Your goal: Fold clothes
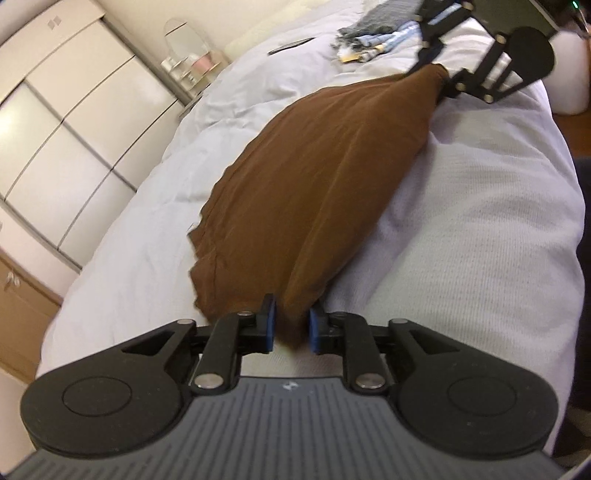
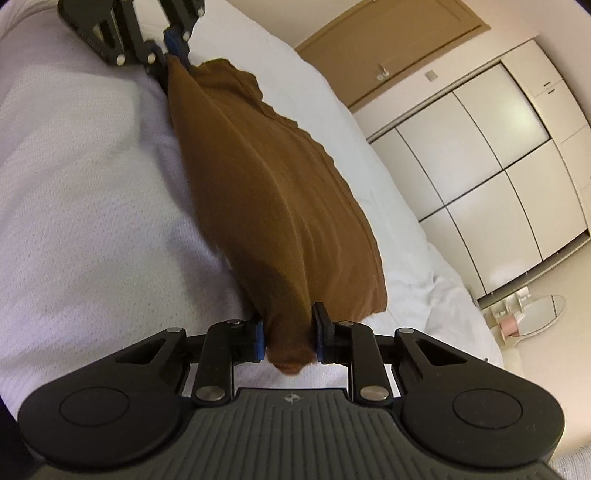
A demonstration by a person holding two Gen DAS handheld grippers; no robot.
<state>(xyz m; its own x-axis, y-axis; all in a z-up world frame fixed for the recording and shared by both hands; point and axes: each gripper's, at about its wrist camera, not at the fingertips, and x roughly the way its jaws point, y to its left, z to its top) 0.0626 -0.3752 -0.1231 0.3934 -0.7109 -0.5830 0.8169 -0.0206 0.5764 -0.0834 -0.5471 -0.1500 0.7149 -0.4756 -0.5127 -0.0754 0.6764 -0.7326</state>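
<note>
A brown garment (image 1: 314,177) is stretched between my two grippers above the white bed (image 1: 461,240). My left gripper (image 1: 290,325) is shut on one bunched corner of it. My right gripper (image 2: 288,336) is shut on the other bunched corner; it also shows at the top right of the left wrist view (image 1: 441,79). The garment (image 2: 273,192) hangs as a loose sheet, its free edge drooping toward the bed (image 2: 92,221). The left gripper shows at the top left of the right wrist view (image 2: 175,50).
A pile of grey and light blue clothes (image 1: 376,33) lies further along the bed. A dark flat object (image 1: 290,46) lies on the bed near it. White wardrobe doors (image 1: 55,122) line the wall. A small table with a round mirror (image 2: 532,314) stands beside the bed.
</note>
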